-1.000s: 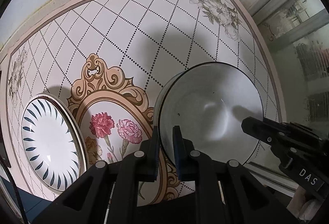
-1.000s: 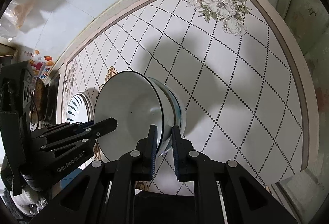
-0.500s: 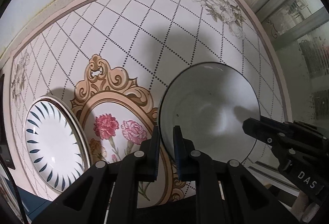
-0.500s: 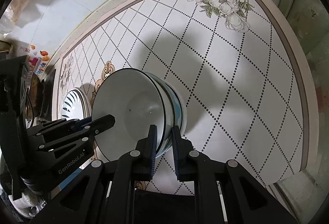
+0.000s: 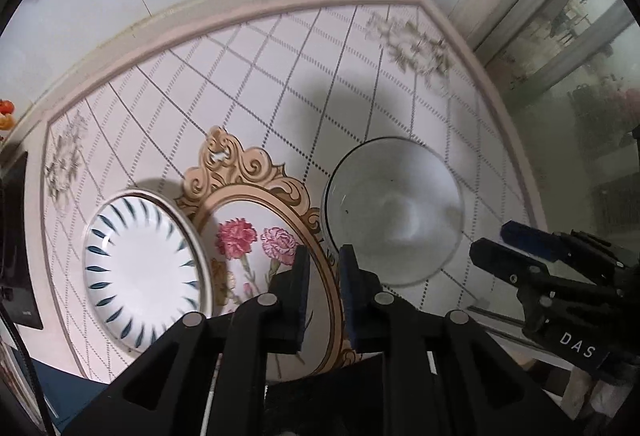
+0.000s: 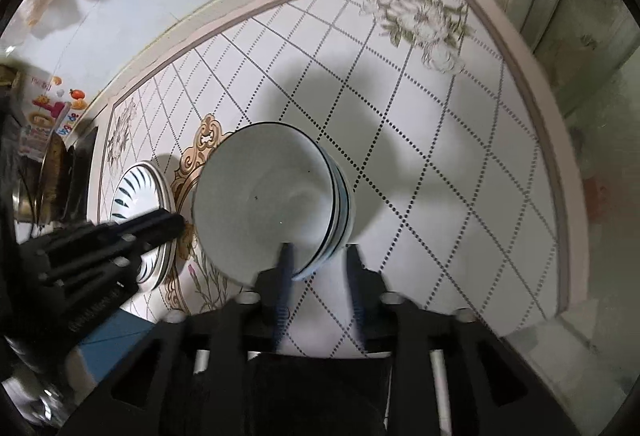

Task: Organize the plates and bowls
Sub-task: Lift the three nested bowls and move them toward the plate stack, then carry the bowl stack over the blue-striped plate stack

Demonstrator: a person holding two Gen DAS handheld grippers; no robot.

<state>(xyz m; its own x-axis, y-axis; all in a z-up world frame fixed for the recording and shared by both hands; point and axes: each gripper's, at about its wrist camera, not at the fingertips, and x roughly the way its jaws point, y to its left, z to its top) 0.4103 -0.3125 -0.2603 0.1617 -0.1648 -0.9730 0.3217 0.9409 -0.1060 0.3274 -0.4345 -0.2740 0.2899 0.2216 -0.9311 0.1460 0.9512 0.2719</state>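
A stack of nested white bowls [image 6: 264, 196] with blue bands stands on the patterned tabletop [image 6: 440, 164]; the left wrist view looks into its top bowl [image 5: 394, 208]. My left gripper [image 5: 325, 252] hovers over the stack's left rim. Its jaws are opening, and a narrow gap shows on either side of the rim. My right gripper [image 6: 319, 252] straddles the near rim. Its jaws are also opening, and the right finger stands clear of the outer wall. A white plate [image 5: 144, 268] with dark blue strokes lies left of the bowls.
The tabletop [image 5: 248, 84] ends at a pale wall behind. A glass door [image 5: 580, 48] stands to the right. Dark items [image 6: 52, 172] and a colourful packet [image 6: 48, 108] crowd the table's left end. An ornate flower medallion [image 5: 256, 236] lies between plate and bowls.
Both grippers have let go of the bowl rim and risen, so the bowls look smaller. The right jaws have spread wide, the left only slightly. The bowls stay on the table.
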